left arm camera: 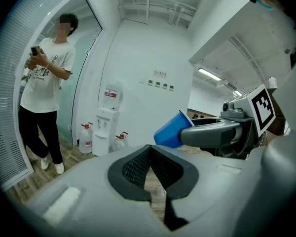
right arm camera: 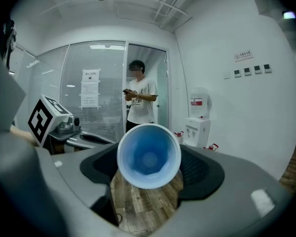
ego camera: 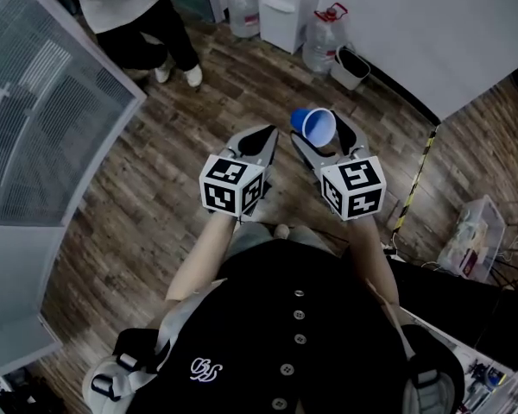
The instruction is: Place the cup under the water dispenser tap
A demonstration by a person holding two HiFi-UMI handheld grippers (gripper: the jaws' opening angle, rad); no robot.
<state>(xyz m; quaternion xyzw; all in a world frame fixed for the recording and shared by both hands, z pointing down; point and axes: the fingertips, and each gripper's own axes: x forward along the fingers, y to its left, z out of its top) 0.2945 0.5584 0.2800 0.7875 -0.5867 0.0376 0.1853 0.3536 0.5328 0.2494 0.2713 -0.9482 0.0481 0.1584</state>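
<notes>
Right gripper: jaws spread wide and clamped on the cup by its sidewall; cup hangs in mid-air at centre of the right gripper view, tilted, mouth facing back at us, base pointing ahead.
Left gripper: fingers pinched together, nothing between them; just beside the right one, centre of the head view.
Water dispenser: top centre of the head view, against the white wall, well apart from the cup; tap too small to make out. We judge the carry unfinished, nothing placed yet.
Bottles: on the floor either side of the dispenser, white bin just right of them.
Bystander: upper left of the head view, standing near the dispenser.
Cup wall: thin and tapered, we reckon; a wide two-point pinch could let it swivel or slide out on a jolt, and more squeeze could buckle it.
Cup tilt: if we don't bring it upright before setting it down, it likely tips over or rolls under the tap.
Path: bystander, bottles and bin crowd the approach; a clipped elbow or jaw could knock the cup loose.
</notes>
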